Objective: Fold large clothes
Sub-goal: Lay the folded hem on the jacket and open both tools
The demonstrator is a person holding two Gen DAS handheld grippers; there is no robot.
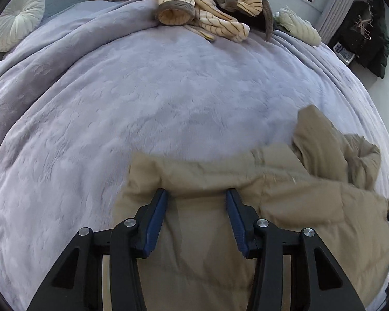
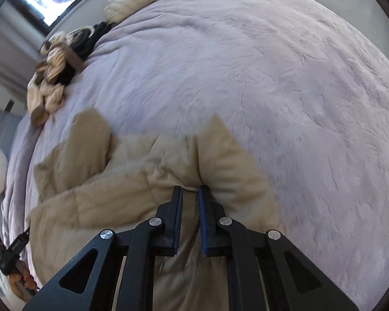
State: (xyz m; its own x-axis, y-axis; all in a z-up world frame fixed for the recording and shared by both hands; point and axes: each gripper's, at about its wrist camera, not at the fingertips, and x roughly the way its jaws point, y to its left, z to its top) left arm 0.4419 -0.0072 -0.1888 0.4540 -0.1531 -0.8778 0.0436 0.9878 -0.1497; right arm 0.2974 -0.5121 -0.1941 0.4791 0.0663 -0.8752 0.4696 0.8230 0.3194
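Note:
A large beige padded jacket (image 1: pixel 246 181) lies rumpled on the lilac bed cover (image 1: pixel 142 103). My left gripper (image 1: pixel 196 194) is open, its blue pads wide apart over the jacket's near edge, with fabric between them. In the right wrist view the jacket (image 2: pixel 142 176) spreads left and ahead. My right gripper (image 2: pixel 190 191) has its jaws close together with a fold of the jacket between the blue pads. The bed cover (image 2: pixel 272 77) fills the rest of that view.
A heap of cream striped clothes (image 1: pixel 210 7) lies at the far side of the bed, also seen in the right wrist view (image 2: pixel 51 72). A round white cushion (image 1: pixel 18 18) sits far left. A cream pillow (image 1: pixel 298 26) lies far right. A dark rack (image 1: pixel 363 39) stands beyond the bed.

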